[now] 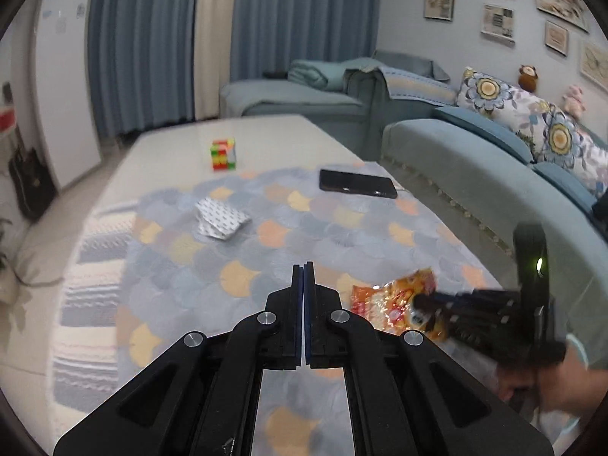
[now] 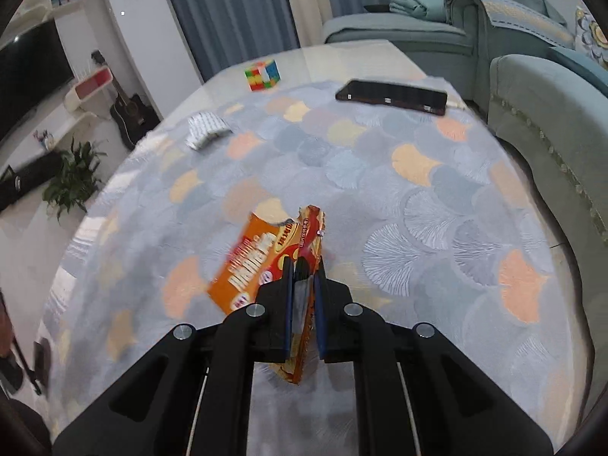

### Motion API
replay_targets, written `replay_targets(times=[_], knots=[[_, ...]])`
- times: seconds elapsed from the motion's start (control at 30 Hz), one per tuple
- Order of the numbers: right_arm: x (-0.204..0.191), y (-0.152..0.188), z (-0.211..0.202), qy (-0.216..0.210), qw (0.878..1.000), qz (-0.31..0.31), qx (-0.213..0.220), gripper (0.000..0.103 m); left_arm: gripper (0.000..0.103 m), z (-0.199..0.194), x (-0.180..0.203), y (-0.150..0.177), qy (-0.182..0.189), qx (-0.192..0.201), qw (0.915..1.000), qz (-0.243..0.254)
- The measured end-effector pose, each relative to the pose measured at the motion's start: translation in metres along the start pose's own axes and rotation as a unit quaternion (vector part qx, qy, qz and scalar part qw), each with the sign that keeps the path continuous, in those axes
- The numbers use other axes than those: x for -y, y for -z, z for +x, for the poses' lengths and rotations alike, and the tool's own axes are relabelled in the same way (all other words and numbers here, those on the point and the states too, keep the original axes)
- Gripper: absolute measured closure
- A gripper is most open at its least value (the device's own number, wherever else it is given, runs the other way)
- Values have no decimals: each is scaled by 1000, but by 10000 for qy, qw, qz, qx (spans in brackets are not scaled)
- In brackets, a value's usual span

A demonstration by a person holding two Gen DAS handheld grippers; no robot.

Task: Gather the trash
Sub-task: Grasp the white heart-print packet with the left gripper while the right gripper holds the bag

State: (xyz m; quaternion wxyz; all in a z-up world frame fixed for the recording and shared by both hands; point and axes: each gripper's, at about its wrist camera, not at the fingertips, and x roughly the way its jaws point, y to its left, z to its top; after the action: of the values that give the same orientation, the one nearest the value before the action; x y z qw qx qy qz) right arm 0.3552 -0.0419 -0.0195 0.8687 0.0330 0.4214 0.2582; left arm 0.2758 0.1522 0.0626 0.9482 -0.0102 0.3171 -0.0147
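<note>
The orange snack wrapper (image 2: pixel 266 262) was the piece of trash in hand. In the right wrist view it stood on its edge between the jaws of the right gripper (image 2: pixel 304 269), which were closed on its lower part with only the thin foil between them; the torn top of the wrapper pointed to 12 o'clock. In the left wrist view the same wrapper (image 1: pixel 383 300) appeared at about 4 o'clock, with the right gripper (image 1: pixel 456 304) reaching in from the right side. Whether it was lifted off the patterned cloth (image 2: pixel 418 197) or was touching it, I cannot tell for sure — the picture was blurred there.

The left gripper (image 1: pixel 304 266) had its jaws pressed together and held nothing.

A second piece of trash, the crumpled white paper with small dots (image 1: pixel 220 218), lay on the cloth at about 11 o'clock from the left gripper, well apart from the wrapper. Farther out were things that are not trash, in my judgement: a black phone (image 1: pixel 357 184) at 1 o'clock and a colour cube (image 1: pixel 223 155) at 11 o'clock on the bare tabletop (image 1: pixel 266 133).

The step in hand was, I think, the pick-up of the first trash item. No bin was visible in either view, so the next move calls for carrying the wrapper to wherever the trash goes — with a firm hold, because thin foil can slip — and then the white paper remains to be collected.
</note>
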Motion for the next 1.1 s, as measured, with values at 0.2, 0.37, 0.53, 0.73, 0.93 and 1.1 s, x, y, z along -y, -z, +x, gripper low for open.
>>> replay_targets(times=[0.2,0.37,0.53,0.73,0.93,1.1], knots=[[-3,1,-6,-34,10000,74,-1,96,24,26,-15,3,-839,46,9964,-82],[28,12,34,-437,9969,590,-296,96,16,91,-19,-31,-2185,473,9740,368],[55,11,48,-1303,9816,1385,-189,95,14,179,-37,-71,-2623,66,9649,-31],[40,11,50,-1429,9835,1066,-323,95,11,251,-70,-60,-3075,-915,9438,-789],[38,10,50,-1472,9829,1044,-377,95,41,255,-94,-49,-1981,-1272,9599,-1526],[42,9,52,-1508,9819,1077,-384,94,94,231,-63,-44,-1479,-1156,9786,-842]])
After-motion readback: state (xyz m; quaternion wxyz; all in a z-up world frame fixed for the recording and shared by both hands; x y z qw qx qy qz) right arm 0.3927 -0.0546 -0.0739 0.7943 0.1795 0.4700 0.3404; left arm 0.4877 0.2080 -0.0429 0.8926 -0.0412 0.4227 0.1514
